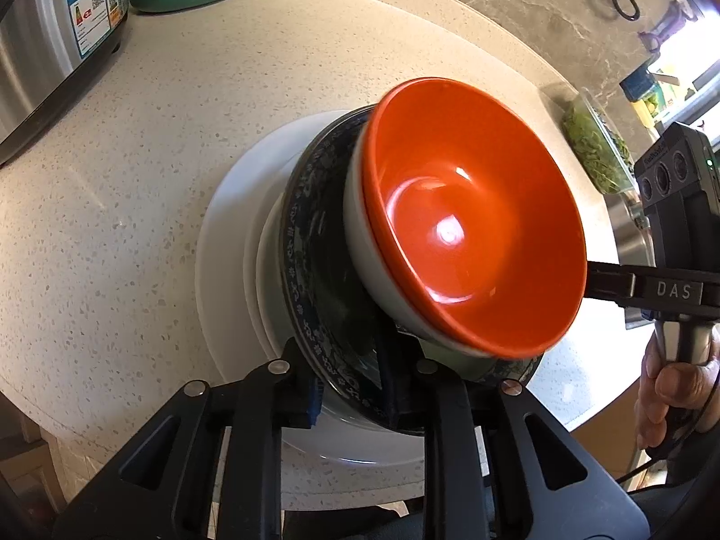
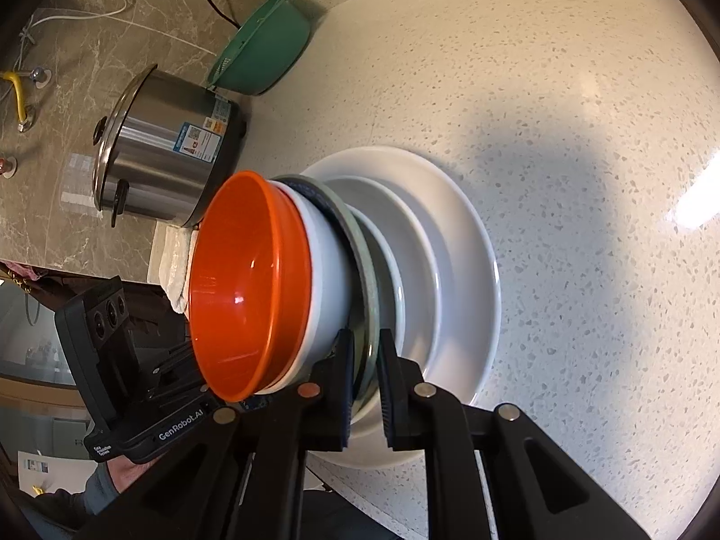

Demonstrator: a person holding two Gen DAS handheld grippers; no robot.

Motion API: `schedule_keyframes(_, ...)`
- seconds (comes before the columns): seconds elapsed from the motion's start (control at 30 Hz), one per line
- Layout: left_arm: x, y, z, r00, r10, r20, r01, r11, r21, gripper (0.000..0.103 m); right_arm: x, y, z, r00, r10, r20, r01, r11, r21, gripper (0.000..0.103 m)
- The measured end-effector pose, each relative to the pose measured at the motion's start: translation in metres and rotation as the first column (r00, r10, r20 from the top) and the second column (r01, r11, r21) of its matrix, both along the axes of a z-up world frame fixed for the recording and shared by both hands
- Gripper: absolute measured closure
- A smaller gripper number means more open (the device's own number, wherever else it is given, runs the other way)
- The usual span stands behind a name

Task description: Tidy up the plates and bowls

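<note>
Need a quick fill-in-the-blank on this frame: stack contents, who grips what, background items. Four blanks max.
1. The bowl on top of the stack is ____ inside.
2. Both the left gripper and the right gripper clamp the rim of the ____-patterned plate.
3. The largest plate, lying on the countertop, is ____.
4. Beside the steel cooker sits a ____ colander.

Missing words: orange; blue; white; green

your left gripper [image 1: 355,398]: matte black, silver rivets, blue pads | right gripper [image 2: 364,387]: same, "GenRobot.AI" at 8 o'clock | bare skin
</note>
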State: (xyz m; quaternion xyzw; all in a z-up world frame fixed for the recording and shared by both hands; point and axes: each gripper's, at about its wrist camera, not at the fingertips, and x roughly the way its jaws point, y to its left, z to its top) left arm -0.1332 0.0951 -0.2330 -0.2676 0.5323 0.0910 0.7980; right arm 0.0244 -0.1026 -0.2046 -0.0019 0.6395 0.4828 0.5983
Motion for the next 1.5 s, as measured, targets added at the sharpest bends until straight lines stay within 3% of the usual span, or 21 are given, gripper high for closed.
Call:
schedule_keyframes(0.07,0.001,-0.005,0.002,1.000,-0.014,0.006,0.014,1.000,0.006,0.073,-0.001,-0.001,0.002,1.000,-0.013,0.004,0.013,1.000,0.002,0.090)
schedule_keyframes(0.13,0.001,-0.010,0.007,0.999,-0.034,0.026,0.033,0.999,0.029,0.051,-0.001,-0.003,0.004,1.000,-0.025,0.012,0.025,1.000,0.004,0.084)
schedule_keyframes(0.2,-0.002,-0.014,0.015,0.996,-0.057,0.075,0.057,0.998,0.009,0.006,-0.001,-0.006,0.007,0.998,-0.038,0.040,0.038,0.999,-0.011,0.045)
schedule_keyframes(0.23,-0.002,-0.016,0.020,0.994,-0.059,0.088,0.057,0.998,0.019,0.000,-0.001,-0.008,0.007,0.998,-0.042,0.043,0.043,0.999,-0.008,0.040)
schedule_keyframes(0.6,-0.007,-0.017,0.013,0.996,-0.037,0.080,0.036,0.999,0.010,0.000,-0.004,-0.015,0.005,0.997,-0.057,0.053,0.056,0.998,0.023,0.041)
schedule_keyframes(0.83,-0.026,-0.032,0.025,0.994,-0.041,0.098,0.038,0.999,0.032,0.000,0.000,-0.036,0.021,0.993,-0.094,0.077,0.091,0.995,0.049,0.039)
schedule_keyframes(0.9,-0.040,-0.033,0.033,0.995,-0.024,0.101,0.019,0.998,0.052,0.000,0.003,-0.050,0.029,0.987,-0.126,0.096,0.122,0.991,0.048,0.031)
schedule_keyframes(0.97,-0.051,-0.037,0.045,0.993,0.009,0.115,-0.023,0.992,0.124,0.000,0.003,-0.061,0.042,0.980,-0.143,0.138,0.137,0.989,0.052,0.020)
schedule_keyframes(1.1,-0.067,-0.045,0.082,0.975,0.103,0.197,-0.143,0.969,0.200,0.000,-0.001,-0.072,0.068,0.963,-0.137,0.234,0.119,0.989,0.092,0.000)
schedule_keyframes(1.27,-0.072,-0.071,0.141,0.941,0.141,0.308,-0.235,0.927,0.291,0.000,-0.007,-0.070,0.077,0.959,-0.114,0.259,0.083,0.988,0.129,0.000)
schedule_keyframes(1.33,-0.069,-0.076,0.149,0.938,0.118,0.327,-0.211,0.940,0.268,0.000,-0.013,-0.070,0.082,0.952,-0.107,0.288,0.071,0.989,0.132,0.000)
schedule_keyframes(1.4,-0.060,-0.079,0.148,0.939,0.167,0.300,-0.241,0.944,0.228,0.000,-0.021,-0.072,0.088,0.941,-0.112,0.320,0.079,0.991,0.112,0.000)
schedule_keyframes(1.5,-0.062,-0.070,0.141,0.930,0.206,0.304,-0.241,0.967,0.083,0.000,-0.032,-0.077,0.099,0.927,-0.131,0.352,0.093,0.988,0.124,0.000)
